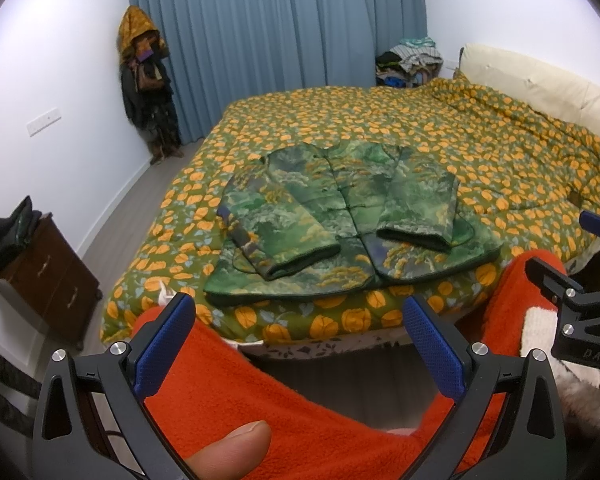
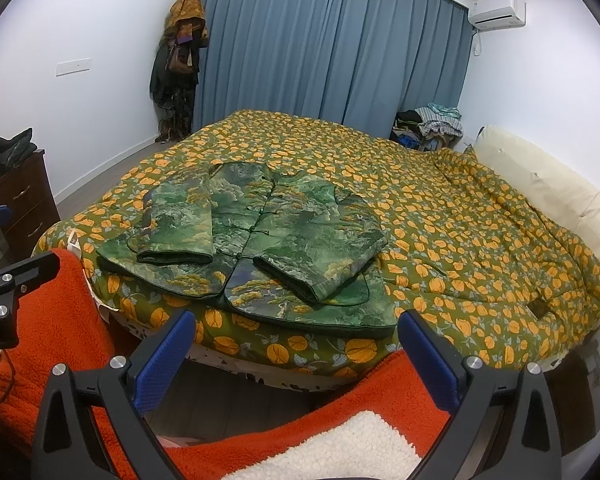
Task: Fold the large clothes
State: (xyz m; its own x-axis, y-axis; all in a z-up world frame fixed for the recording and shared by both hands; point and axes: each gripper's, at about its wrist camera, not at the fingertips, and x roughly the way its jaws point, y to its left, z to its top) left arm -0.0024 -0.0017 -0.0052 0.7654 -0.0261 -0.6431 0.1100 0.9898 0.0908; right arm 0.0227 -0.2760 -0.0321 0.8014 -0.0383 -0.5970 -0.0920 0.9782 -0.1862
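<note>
**Green jacket flat on bed, both grippers empty**

The green jacket [image 1: 340,220] lies on the floral quilt [image 1: 480,148] near the bed's foot edge, both sleeves laid across its front. The left gripper [image 1: 300,356] and right gripper [image 2: 296,360] hang spread wide, holding nothing, over orange fleece [image 1: 268,396]. At 9 o'clock, a dark dresser [image 1: 48,276] carries black clothing. At 1 o'clock, clothes are piled [image 1: 410,62] beside the curtain [image 1: 276,40].

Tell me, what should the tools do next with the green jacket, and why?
Probably reach both open tools, left tool and right tool, forward to the green jacket's near hem: both sleeves already lie folded across its front, and neither tool holds anything.
</note>
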